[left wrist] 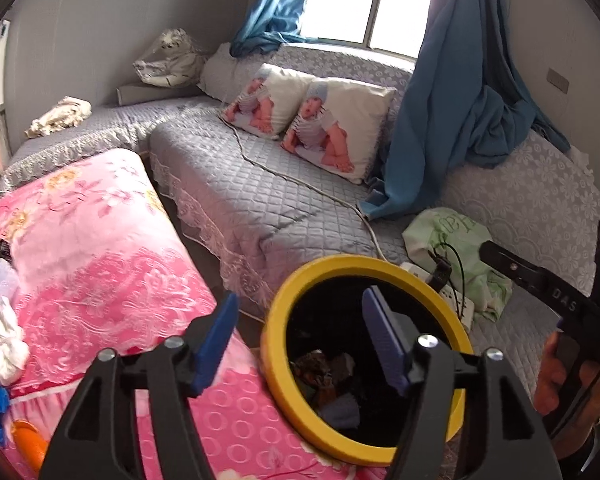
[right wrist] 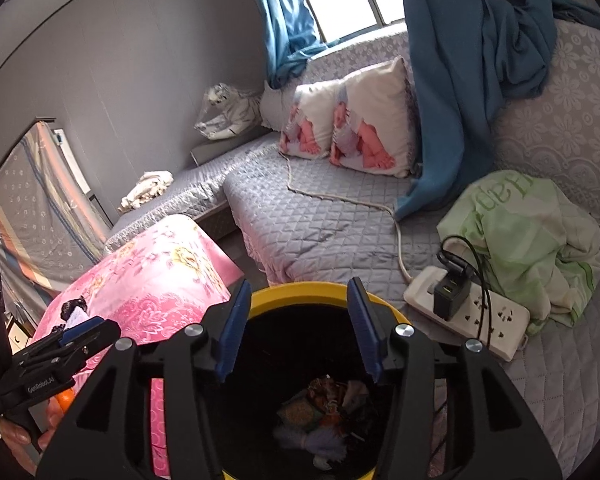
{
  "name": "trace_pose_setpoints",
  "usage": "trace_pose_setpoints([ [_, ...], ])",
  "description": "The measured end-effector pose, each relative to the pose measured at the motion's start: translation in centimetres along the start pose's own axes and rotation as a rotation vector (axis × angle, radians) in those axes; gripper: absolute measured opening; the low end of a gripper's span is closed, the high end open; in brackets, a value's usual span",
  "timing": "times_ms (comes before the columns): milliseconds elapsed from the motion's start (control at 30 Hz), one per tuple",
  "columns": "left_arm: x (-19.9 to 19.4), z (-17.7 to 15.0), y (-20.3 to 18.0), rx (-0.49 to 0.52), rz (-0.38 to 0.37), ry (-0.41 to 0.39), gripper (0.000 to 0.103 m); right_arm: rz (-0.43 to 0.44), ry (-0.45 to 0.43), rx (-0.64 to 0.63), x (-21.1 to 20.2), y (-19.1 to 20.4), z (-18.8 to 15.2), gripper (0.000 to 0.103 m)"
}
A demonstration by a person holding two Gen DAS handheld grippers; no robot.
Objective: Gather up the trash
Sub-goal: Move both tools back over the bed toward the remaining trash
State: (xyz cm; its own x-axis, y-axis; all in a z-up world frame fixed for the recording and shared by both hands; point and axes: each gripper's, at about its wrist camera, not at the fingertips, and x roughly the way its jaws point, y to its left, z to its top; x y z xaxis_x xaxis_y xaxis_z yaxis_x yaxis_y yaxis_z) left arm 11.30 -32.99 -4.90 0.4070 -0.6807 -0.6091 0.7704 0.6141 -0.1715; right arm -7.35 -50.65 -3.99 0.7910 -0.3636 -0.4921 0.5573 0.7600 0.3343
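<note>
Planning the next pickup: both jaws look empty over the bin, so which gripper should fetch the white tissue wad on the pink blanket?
Left hand-held gripper: probably, since the white wad lies just off its left side.

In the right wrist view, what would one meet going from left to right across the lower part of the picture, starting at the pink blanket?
Pink blanket → yellow-rimmed trash bin → white power strip → green cloth.

Daylit window (left wrist: 364, 0) with blue curtains (left wrist: 460, 92) behind a grey quilted corner sofa (left wrist: 236, 200).
</note>
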Motion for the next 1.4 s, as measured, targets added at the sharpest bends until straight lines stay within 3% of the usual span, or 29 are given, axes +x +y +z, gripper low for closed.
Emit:
trace_pose_setpoints([
  [300, -5.6, 1.7, 5.7, -0.069, 0.096, -0.113, 0.065, 0.131, -0.069, -0.074, -1.2, 4.8, 1.0, 0.056],
  [667, -15.2, 0.8, 14.8, -0.139, 0.305, -0.231, 0.080, 0.334, -0.048, -0.240, -0.6, 15.7, 0.5, 0.071],
  [833, -18.0, -1.4, 18.8, -0.167, 0.398, -0.227, 0.085, 0.419, 0.008, -0.337, 0.1, 21.3, -2.0, 0.075],
  [1067, -19.1, -4.1, 23.9, -0.221, 0.461, -0.196, 0.085, 0.514, 0.123, -0.468, 1.5, 28.3, -6.7, 0.076],
  [1400, -15.6, -6.1, 28.4, -0.260, 0.427, -0.097, 0.086, 0.520, 0.257, -0.560, 4.3, 32.0, -11.2, 0.076],
])
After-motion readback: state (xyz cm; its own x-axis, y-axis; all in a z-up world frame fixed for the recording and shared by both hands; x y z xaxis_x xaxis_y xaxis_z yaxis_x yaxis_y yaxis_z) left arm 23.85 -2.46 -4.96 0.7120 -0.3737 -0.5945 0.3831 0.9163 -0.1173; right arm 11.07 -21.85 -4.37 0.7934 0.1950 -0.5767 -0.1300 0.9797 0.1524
